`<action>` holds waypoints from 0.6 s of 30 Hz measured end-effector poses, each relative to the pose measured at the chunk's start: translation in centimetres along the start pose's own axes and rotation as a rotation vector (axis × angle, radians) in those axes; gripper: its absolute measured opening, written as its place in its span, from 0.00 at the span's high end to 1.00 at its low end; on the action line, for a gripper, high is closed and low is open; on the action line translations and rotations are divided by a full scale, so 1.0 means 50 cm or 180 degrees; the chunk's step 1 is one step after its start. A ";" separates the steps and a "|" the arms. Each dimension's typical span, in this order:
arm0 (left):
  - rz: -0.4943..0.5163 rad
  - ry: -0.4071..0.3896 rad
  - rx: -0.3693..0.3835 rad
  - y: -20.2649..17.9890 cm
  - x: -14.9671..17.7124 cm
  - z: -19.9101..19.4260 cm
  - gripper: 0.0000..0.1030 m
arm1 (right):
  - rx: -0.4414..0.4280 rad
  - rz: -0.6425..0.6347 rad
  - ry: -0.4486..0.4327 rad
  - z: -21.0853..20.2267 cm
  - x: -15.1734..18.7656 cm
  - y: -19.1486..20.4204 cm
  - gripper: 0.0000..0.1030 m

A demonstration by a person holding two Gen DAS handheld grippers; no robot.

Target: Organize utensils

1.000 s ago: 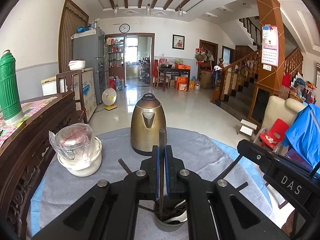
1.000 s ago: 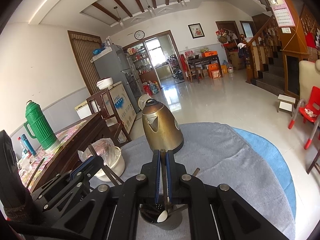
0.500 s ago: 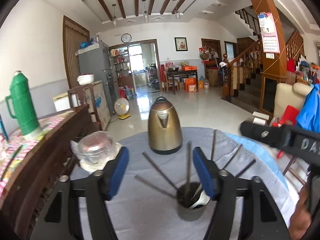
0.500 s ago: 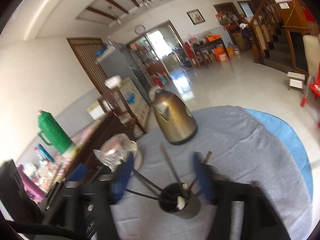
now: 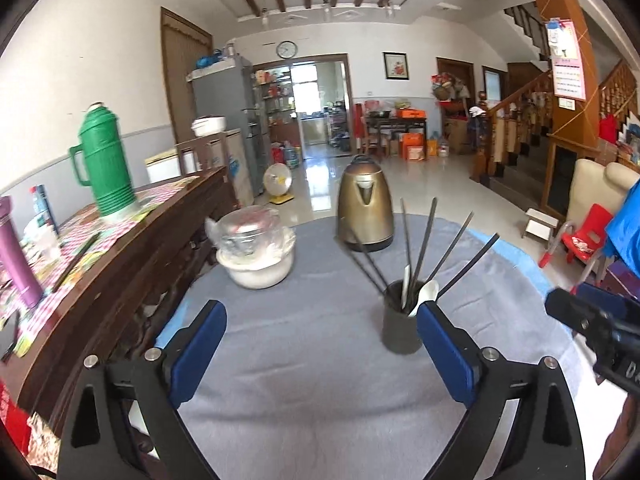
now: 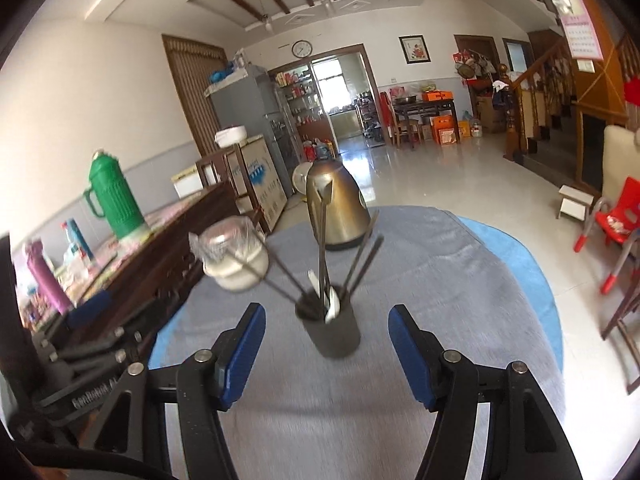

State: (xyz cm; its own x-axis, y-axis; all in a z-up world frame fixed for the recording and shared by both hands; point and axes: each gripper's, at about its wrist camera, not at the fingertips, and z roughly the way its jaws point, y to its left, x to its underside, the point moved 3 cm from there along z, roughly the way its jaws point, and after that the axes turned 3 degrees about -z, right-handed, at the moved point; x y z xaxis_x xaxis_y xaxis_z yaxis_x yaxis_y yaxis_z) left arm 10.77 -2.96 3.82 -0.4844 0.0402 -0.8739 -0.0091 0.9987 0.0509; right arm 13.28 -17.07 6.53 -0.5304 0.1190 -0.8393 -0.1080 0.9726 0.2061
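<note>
Table (image 5: pixel 304 364) w/ grey cloth fills my view; kettle (image 5: pixel 365 208) at 12 o'clock, wrapped bowl (image 5: pixel 256 248) at 10. Dark holder cup (image 6: pixel 329 330) sits mid-cloth w/ chopsticks (image 5: pixel 424 250) and white spoon (image 5: pixel 425 295) standing in it — sorting looks done, nothing loose on the cloth. Left gripper (image 5: pixel 320 350) has just been opening, spread wide and empty; right gripper (image 6: pixel 326 354) too — cup ahead of it, untouched.

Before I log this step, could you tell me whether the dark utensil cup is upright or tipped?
Upright: the dark cup stands on its base on the grey cloth, chopsticks fanning out of its top.
</note>
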 end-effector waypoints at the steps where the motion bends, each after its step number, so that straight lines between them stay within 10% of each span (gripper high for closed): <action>1: -0.0003 -0.0003 -0.0050 0.004 0.008 -0.010 0.06 | 0.0018 -0.0019 0.0011 -0.008 0.009 0.006 0.34; 18: -0.0011 -0.0003 -0.0241 0.008 0.106 -0.124 0.05 | 0.0228 -0.0231 -0.0138 -0.139 0.136 0.047 0.34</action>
State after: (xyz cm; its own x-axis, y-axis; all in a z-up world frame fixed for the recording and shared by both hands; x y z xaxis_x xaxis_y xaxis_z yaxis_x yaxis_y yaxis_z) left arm 2.77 -2.56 2.23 -0.4835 0.0367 -0.8746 -0.0769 0.9935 0.0843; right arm 3.59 -15.37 4.78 -0.4865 0.0548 -0.8720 -0.0836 0.9905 0.1089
